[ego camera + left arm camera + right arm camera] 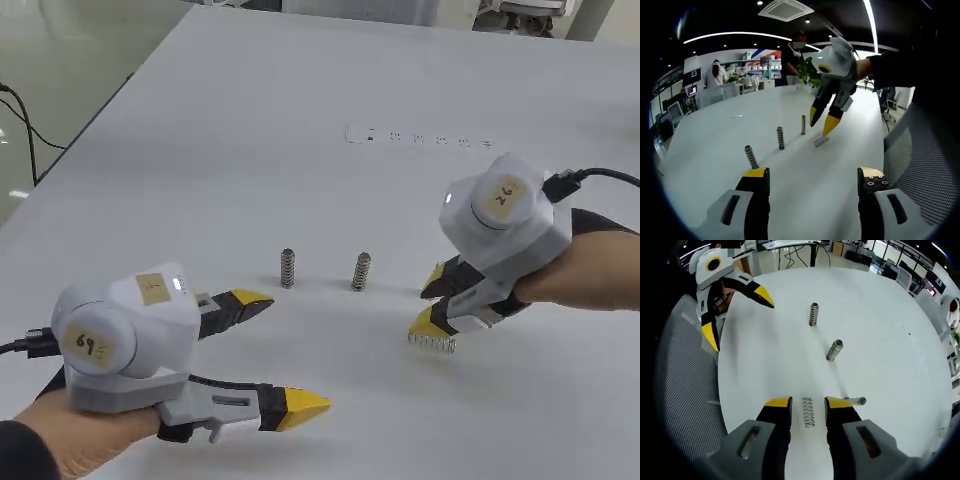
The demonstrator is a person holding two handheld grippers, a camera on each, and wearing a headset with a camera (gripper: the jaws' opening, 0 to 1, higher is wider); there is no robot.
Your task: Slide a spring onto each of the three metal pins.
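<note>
Two upright pins carry springs (pixel 288 268) (pixel 361 271) in the middle of the white table (pixel 300 150). A third, bare metal pin (pixel 856 401) (pixel 803 124) stands just beside my right gripper. A loose spring (pixel 808 411) (pixel 432 343) lies flat on the table. My right gripper (pixel 809 402) (pixel 428 300) is open and held low over that spring, with a jaw on either side and neither touching it. Nearer to me, my left gripper (pixel 280 350) (pixel 813 175) is held wide open with nothing in it.
A row of small sockets (pixel 420 137) is set into the table further back. The table's left edge (pixel 90 125) runs diagonally, with floor and cables beyond it. A mesh chair (pixel 685 390) is near the left gripper. People stand in the background (pixel 717 72).
</note>
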